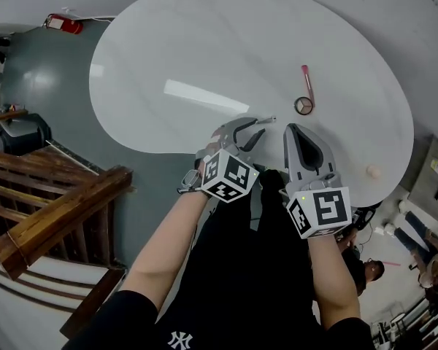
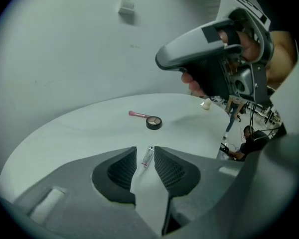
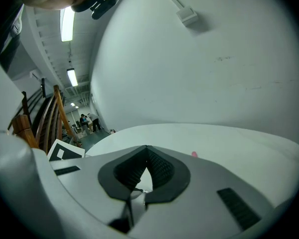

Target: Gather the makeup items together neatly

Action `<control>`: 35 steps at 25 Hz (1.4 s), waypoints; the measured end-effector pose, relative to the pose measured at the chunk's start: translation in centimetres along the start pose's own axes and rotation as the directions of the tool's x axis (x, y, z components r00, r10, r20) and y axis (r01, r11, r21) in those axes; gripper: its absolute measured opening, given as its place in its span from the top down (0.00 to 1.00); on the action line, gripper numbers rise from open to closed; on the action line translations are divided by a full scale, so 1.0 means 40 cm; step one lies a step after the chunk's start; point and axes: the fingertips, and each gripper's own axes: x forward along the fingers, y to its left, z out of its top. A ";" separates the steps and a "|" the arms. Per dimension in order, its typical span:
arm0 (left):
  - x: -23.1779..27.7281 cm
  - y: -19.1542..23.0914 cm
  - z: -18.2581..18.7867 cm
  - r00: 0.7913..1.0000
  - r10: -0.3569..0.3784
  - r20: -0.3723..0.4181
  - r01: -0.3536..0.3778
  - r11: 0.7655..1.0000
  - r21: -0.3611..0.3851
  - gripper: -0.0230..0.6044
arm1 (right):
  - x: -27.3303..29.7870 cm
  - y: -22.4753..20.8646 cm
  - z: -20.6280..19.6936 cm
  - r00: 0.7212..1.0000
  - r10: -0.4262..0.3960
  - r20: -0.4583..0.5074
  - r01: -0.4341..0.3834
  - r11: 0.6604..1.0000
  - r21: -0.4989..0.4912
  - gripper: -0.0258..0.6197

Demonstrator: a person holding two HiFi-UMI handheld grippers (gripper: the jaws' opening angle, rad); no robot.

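Note:
On the white oval table (image 1: 204, 57) lie a pink brush (image 1: 305, 81) and, touching its near end, a round eyeshadow compact (image 1: 304, 106); the left gripper view also shows the brush (image 2: 137, 114) and compact (image 2: 154, 122). A small clear tube (image 1: 267, 120) lies at the tips of my left gripper (image 1: 258, 127). In the left gripper view the tube (image 2: 146, 159) sits in the narrow gap of my left gripper (image 2: 145, 149), whose pads stand apart from it. My right gripper (image 1: 290, 128) hovers just right of it, shut and empty, as the right gripper view (image 3: 147, 148) shows.
A beige sponge (image 1: 373, 171) rests near the table's right edge, apart from the other items. A wooden stair railing (image 1: 58, 203) runs along the left below the table. People (image 1: 365, 268) are on the floor at the lower right.

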 end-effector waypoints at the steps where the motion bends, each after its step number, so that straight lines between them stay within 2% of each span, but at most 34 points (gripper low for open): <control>1: 0.008 0.002 -0.006 1.000 -0.005 -0.007 0.005 1.000 0.010 0.81 | 0.003 -0.004 -0.003 1.000 -0.008 -0.001 0.008 1.000 0.005 0.94; 15: 0.069 -0.004 -0.071 0.995 -0.040 -0.096 0.044 0.998 0.041 0.81 | 0.023 -0.023 -0.036 0.999 -0.039 -0.028 0.040 0.999 0.025 0.94; 23: 0.085 0.003 -0.088 0.992 -0.028 -0.120 0.027 1.000 -0.008 0.81 | 0.024 -0.021 -0.035 0.999 -0.035 -0.038 0.036 0.999 0.020 0.94; 26: 0.085 0.004 -0.088 0.994 -0.003 -0.108 -0.003 0.998 -0.055 0.87 | 0.024 -0.024 -0.038 0.998 -0.037 -0.044 0.038 0.999 0.021 0.94; 30: 0.086 0.010 -0.088 0.995 0.032 -0.094 -0.044 0.991 -0.125 0.88 | 0.027 -0.026 -0.037 0.998 -0.032 -0.045 0.033 0.999 0.015 0.94; 35: 0.086 0.017 -0.087 0.995 0.060 -0.082 -0.073 0.984 -0.164 0.88 | 0.032 -0.028 -0.040 0.998 -0.035 -0.052 0.036 0.999 0.018 0.94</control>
